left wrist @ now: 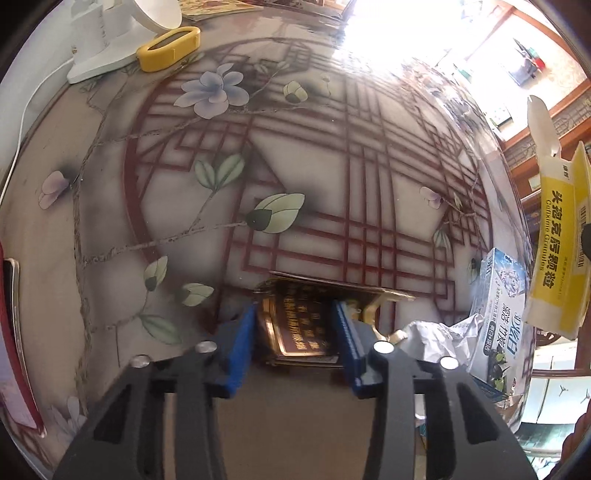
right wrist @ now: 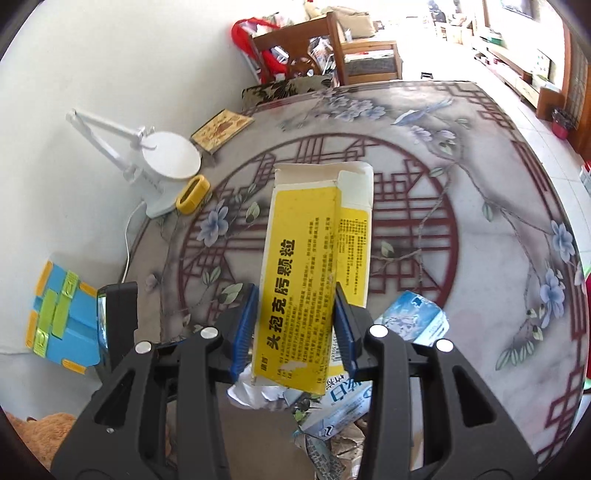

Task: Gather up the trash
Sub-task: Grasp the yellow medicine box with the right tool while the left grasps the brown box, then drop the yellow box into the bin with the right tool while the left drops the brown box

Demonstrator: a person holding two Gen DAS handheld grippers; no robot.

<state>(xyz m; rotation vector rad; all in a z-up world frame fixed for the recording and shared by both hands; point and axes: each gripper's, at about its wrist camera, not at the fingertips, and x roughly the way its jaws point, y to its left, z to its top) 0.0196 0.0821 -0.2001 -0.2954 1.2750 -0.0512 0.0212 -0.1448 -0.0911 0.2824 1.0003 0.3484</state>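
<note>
The right gripper (right wrist: 295, 325) pinches a long yellow box (right wrist: 314, 266) between its blue pads (right wrist: 242, 332). The box is flat and open at the far end, and it sticks out ahead of the fingers, up off the table (right wrist: 480, 258). Just under the gripper lie a blue box (right wrist: 410, 321) and some crumpled paper (right wrist: 255, 391).

The left gripper (left wrist: 295, 332) is closed partway on a dark brown pack (left wrist: 295, 328) with gold letters, which lies low by the table. To its right sit crumpled paper (left wrist: 436, 339) and the blue box (left wrist: 498, 317). The yellow box (left wrist: 557, 229) hangs farther right. Far ahead on the left stand a white lamp (left wrist: 110, 33) and a yellow case (left wrist: 168, 48)
</note>
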